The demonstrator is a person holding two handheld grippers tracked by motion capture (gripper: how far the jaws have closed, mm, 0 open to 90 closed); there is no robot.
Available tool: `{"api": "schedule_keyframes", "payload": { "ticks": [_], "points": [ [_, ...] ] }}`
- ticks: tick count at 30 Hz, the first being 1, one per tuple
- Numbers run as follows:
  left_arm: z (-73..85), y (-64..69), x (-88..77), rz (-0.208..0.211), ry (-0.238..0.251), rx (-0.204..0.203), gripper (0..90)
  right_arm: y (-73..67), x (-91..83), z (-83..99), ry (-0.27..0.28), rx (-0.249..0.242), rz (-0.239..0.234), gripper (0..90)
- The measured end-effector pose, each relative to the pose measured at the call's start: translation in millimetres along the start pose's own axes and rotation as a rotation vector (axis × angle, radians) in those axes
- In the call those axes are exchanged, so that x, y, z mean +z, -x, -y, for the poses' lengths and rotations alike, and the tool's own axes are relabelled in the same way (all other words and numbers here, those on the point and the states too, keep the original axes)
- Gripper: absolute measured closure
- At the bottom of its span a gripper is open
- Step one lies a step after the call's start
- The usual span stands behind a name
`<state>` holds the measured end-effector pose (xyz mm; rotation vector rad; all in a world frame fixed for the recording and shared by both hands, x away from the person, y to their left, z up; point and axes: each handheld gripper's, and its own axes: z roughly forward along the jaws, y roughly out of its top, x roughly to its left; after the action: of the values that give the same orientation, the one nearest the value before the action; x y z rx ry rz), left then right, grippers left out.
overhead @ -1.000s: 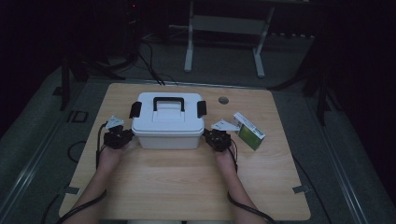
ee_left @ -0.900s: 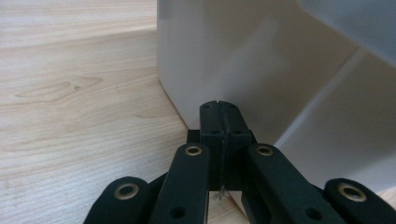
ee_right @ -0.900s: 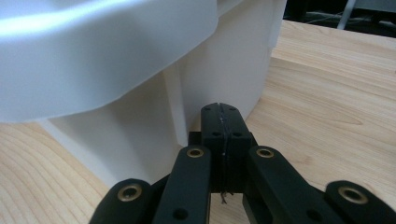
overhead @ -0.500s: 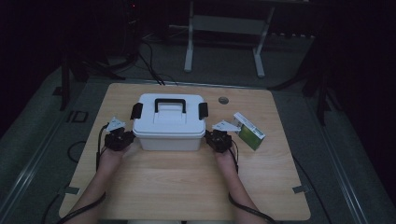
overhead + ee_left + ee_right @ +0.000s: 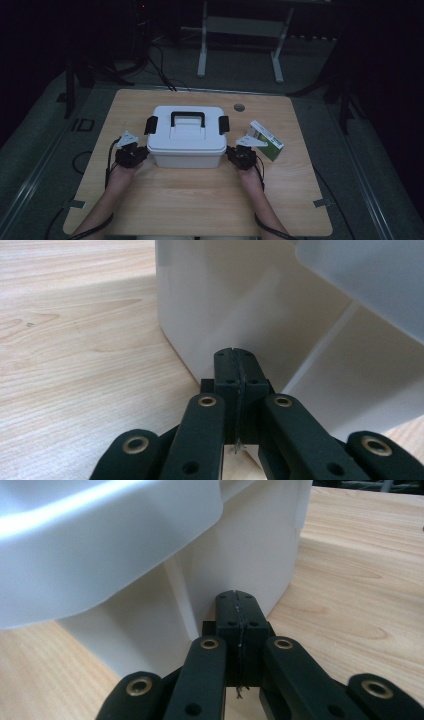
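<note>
A white lidded box (image 5: 186, 137) with a black handle and black side latches stands in the middle of the wooden table (image 5: 200, 200). My left gripper (image 5: 141, 154) is at the box's left end, and my right gripper (image 5: 231, 153) is at its right end. In the left gripper view the shut jaws' tips (image 5: 234, 353) are against the box's white wall (image 5: 225, 295), under the lid's rim. In the right gripper view the shut tips (image 5: 236, 595) meet the box's wall (image 5: 240, 550) the same way. Nothing is between either pair of jaws.
A green and white carton (image 5: 267, 140) lies on the table just right of my right gripper. A small round grommet (image 5: 239, 107) sits near the far edge. Cables trail from both grippers off the table's near side. A metal stand (image 5: 240, 30) is on the floor beyond.
The box and both grippers have shifted a little toward the person's side of the table. The carton has stayed where it was.
</note>
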<state>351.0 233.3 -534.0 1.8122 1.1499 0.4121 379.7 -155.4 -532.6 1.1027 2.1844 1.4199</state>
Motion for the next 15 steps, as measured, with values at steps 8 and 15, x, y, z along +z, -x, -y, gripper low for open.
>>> {"api": "schedule_keyframes", "payload": {
  "ticks": [8, 15],
  "points": [
    [2.6, 10.1, -6.9, 0.009, -0.014, 0.013, 89.5, -1.0, -11.1, 5.9, -0.002, -0.011, -0.016, 90.0],
    [10.5, 18.9, -13.5, 0.035, -0.005, -0.003, 89.6, -3.2, -22.1, 12.3, -0.003, -0.007, -0.036, 90.0]
  ]
}}
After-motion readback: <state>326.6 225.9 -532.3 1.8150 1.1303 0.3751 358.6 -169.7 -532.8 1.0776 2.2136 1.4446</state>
